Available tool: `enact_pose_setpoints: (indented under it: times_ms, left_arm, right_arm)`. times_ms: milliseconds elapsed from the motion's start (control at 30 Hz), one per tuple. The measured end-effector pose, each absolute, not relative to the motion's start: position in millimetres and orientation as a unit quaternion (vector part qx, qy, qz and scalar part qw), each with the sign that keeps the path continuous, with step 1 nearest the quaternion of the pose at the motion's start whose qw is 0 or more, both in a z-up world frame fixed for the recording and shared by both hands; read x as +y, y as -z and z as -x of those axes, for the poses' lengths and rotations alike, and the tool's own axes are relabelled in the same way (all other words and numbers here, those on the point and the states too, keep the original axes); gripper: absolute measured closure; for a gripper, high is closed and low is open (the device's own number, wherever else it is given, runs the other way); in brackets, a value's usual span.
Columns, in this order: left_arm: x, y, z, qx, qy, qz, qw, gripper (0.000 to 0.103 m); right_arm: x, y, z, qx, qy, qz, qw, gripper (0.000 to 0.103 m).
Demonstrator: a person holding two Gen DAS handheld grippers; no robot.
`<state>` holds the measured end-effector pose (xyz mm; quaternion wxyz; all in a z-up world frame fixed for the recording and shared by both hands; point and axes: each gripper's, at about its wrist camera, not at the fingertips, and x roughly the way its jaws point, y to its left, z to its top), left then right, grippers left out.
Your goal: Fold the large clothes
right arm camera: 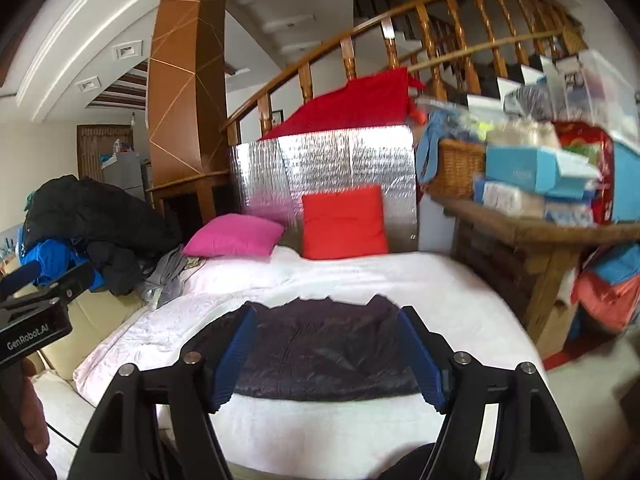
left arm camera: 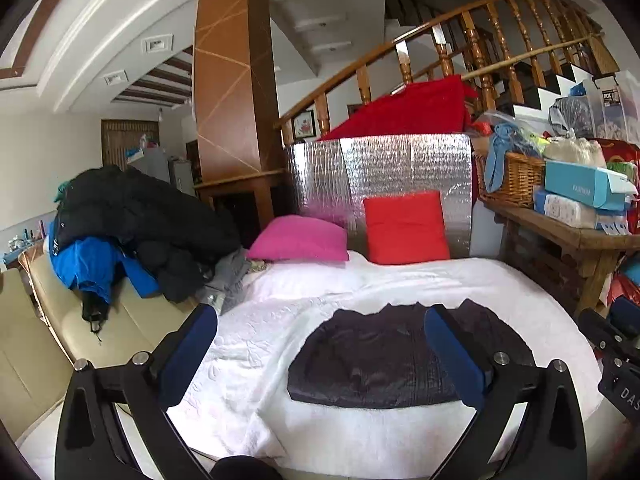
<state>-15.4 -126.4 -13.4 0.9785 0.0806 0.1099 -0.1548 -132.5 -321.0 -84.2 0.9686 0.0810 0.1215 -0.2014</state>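
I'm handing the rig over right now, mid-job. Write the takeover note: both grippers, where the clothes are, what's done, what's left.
Left gripper: open, nothing between its blue pads, raised above the bed.
Right gripper: open, empty, also raised above the bed.
Dark garment: lies flat in a compact folded rectangle on the white bedspread, near the front edge; neither gripper touches it.
Pile of unfolded clothes, black coats over a blue jacket, sits on the cream sofa left of the bed.
Done: the dark garment looks folded.
Left: probably set it aside, then take the next item from the pile.
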Motion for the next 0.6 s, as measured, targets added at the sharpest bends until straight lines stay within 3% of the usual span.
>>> enact_pose_setpoints:
  times_ms: [600]
  left_arm:
    - [-109, -9, 47, 0.07, 0.131, -0.08, 0.986, 0.0]
  right_arm:
    - [-293, 67, 152, 0.118, 0.199, -0.065, 0.971, 0.027]
